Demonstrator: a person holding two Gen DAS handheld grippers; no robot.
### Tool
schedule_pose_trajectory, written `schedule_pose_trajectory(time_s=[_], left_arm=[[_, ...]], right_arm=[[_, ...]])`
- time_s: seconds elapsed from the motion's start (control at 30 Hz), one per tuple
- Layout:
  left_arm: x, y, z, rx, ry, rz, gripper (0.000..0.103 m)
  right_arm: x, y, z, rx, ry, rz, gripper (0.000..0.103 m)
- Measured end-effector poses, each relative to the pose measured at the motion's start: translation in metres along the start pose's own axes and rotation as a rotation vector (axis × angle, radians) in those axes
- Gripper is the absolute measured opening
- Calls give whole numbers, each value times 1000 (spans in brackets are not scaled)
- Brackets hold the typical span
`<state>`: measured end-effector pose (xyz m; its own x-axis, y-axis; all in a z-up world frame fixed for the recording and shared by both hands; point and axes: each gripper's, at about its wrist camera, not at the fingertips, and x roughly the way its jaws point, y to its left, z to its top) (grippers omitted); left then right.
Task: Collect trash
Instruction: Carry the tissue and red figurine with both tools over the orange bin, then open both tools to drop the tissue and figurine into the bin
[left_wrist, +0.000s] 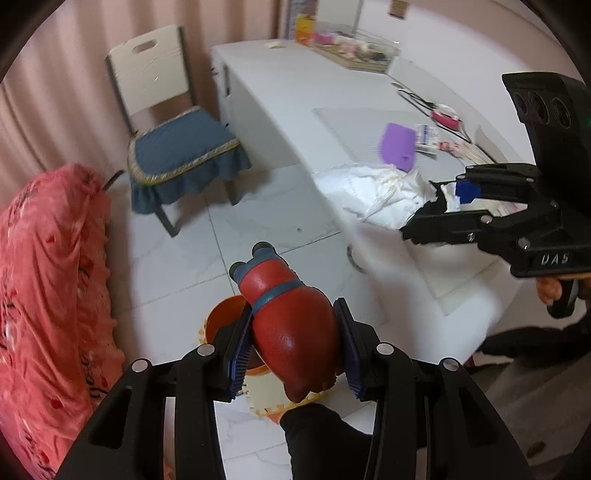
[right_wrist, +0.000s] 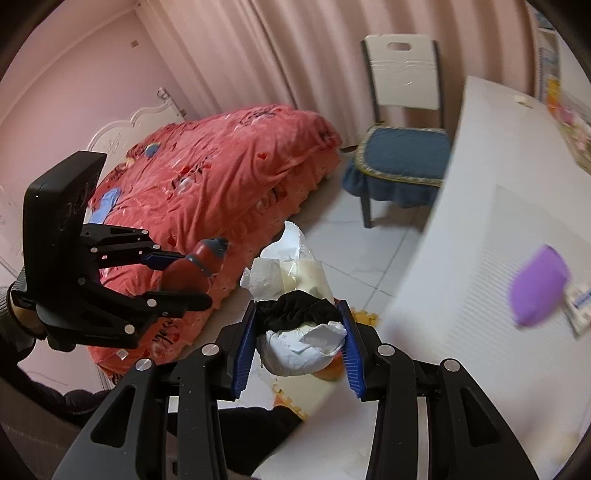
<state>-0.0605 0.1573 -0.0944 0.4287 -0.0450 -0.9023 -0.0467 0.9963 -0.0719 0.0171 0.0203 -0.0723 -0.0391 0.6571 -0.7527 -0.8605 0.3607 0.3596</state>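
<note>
The left gripper (left_wrist: 295, 350) grips a red toy (left_wrist: 291, 325) between its pads, directly above the orange bin (left_wrist: 225, 317) on the floor. The right gripper (right_wrist: 297, 343) is closed on a wad (right_wrist: 295, 328) of white paper and black material, also above the bin, whose rim is visible just below the wad. I judge that both loads are picked up but not yet dropped. More trash, a crumpled bag (left_wrist: 384, 192), lies on the table (left_wrist: 280, 99) right of the bin. The inside of the bin is hidden, and the purple thing (left_wrist: 399, 147) on the table is blurred.
</note>
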Motion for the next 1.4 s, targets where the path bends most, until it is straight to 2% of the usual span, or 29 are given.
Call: schedule_pose_trajectory(time_s=[0.17, 0.47, 0.73, 1.0, 1.03, 1.07, 1.17, 1.4], left_arm=[[23, 39, -10, -33, 37, -13, 44], [76, 97, -26, -71, 93, -62, 44], [117, 122, -33, -65, 139, -89, 45], [148, 131, -38, -62, 162, -125, 46], [151, 131, -38, -58, 163, -128, 50], [153, 130, -37, -52, 164, -131, 53], [158, 127, -36, -29, 170, -107, 60], [158, 128, -36, -27, 178, -91, 62]], right_arm=[[59, 16, 20, 19, 58, 19, 42], [148, 19, 24, 47, 147, -6, 42], [213, 10, 18, 46, 233, -47, 42], [256, -5, 11, 81, 286, -67, 44], [260, -7, 10, 83, 298, -75, 44], [264, -7, 10, 86, 309, -85, 46], [272, -8, 11, 86, 307, -89, 61], [272, -10, 8, 103, 313, -87, 62]])
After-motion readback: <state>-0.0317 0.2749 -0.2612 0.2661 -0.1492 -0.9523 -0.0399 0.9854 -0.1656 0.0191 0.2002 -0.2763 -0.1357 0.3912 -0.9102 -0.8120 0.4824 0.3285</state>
